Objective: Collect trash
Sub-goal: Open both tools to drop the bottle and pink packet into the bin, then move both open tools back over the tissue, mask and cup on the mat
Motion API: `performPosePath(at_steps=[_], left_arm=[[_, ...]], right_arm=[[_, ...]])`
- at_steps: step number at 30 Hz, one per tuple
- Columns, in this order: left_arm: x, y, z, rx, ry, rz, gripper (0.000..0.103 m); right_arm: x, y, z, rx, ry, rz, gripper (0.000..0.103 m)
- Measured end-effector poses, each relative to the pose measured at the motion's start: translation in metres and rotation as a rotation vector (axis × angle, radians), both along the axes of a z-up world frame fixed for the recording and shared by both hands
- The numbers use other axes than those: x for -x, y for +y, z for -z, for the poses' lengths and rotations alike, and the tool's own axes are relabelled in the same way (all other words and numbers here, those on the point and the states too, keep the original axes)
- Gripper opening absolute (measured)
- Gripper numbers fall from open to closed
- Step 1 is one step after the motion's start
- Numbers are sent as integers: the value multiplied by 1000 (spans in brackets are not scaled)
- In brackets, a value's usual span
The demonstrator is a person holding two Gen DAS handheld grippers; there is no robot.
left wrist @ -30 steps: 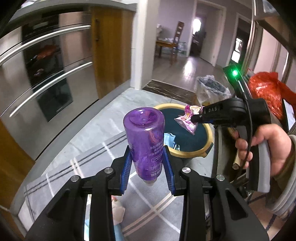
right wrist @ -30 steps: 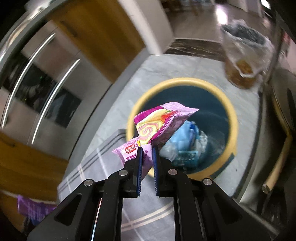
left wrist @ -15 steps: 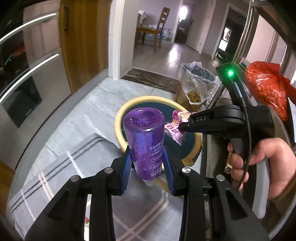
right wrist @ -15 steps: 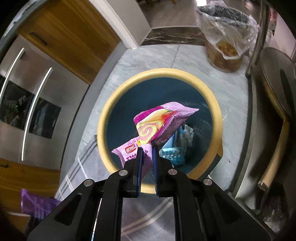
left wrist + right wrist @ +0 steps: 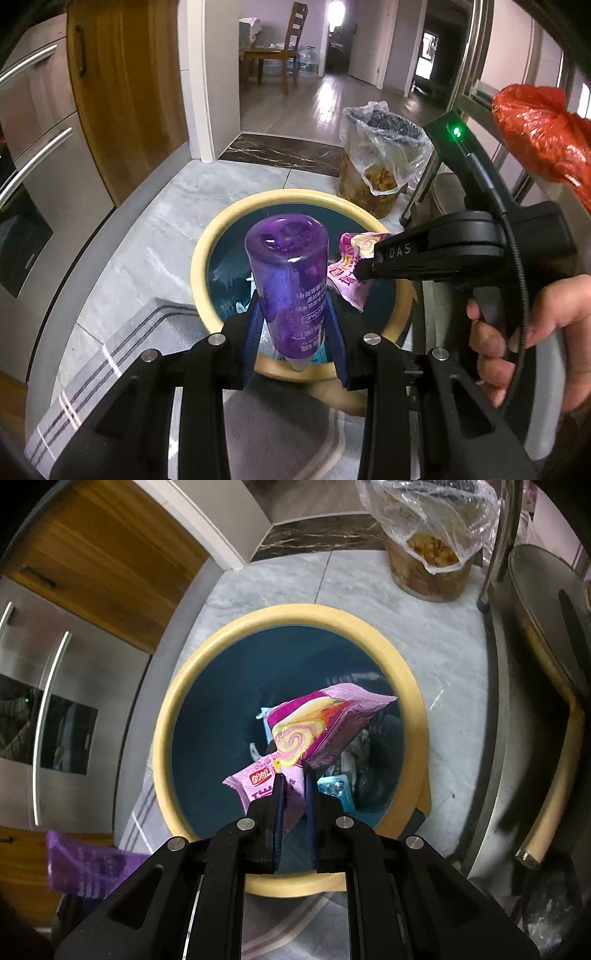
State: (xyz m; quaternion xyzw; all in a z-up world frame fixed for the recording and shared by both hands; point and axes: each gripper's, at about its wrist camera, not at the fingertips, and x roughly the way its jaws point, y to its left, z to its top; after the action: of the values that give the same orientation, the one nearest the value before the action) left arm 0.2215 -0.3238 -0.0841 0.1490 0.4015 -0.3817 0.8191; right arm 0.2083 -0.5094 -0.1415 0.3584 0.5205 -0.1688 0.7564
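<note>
My left gripper [image 5: 295, 314] is shut on a purple plastic bottle [image 5: 290, 273], held upside down with its base toward the camera, above the near rim of a round bin [image 5: 207, 240] with a yellow rim and dark blue inside. My right gripper [image 5: 293, 771] is shut on a pink snack wrapper [image 5: 317, 723] with a swirl picture, hanging over the bin [image 5: 166, 716] mouth. In the left wrist view the right gripper [image 5: 360, 271] reaches in from the right with the wrapper [image 5: 351, 273], a hand on its handle. The bottle [image 5: 85, 867] shows at lower left in the right wrist view.
Trash lies at the bottom of the bin, including a blue blister pack [image 5: 336, 788]. A clear-bagged food waste pail [image 5: 380, 162] stands behind the bin. A red plastic bag [image 5: 543, 140] hangs at right. Steel oven fronts [image 5: 33, 155] and wooden cabinet line the left; a striped mat [image 5: 122, 350] lies below.
Both grippers moved down and forward toward the bin, which now looks larger and closer. The bottle now sits over the bin's near rim and the wrapper over its opening. Grips are unchanged.
</note>
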Motion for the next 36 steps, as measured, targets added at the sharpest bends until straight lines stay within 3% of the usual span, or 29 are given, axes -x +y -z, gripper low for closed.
performPosePath(at_steps=[10,13,17,20,22,24,27,36], left_arm=[[-14,-22,16,-15,-9,18,33],[-15,-23,17,5,-13,5,36],[-17,-18,17,15,-6,-15,48],[-17,-13,17,9,-21,-49,65],[-17,-4,16,20,-13,-91,80],[-16,5,13,29,-10,-137,90],[-12,21,8,46,-17,-189,97],[21,70,-15,-30,-91,-269,97]], right_arm=[[-4,-4,4,-15,-8,28,14],[-6,-4,2,-13,-22,25,20],[-4,-8,0,-10,-36,52,38],[-3,-9,-1,-11,-44,60,48],[-3,-9,-2,-11,-54,60,64],[-3,-10,-6,-7,-79,66,88],[0,-11,-12,18,-102,92,94],[-3,13,-36,157,-141,-12,95]])
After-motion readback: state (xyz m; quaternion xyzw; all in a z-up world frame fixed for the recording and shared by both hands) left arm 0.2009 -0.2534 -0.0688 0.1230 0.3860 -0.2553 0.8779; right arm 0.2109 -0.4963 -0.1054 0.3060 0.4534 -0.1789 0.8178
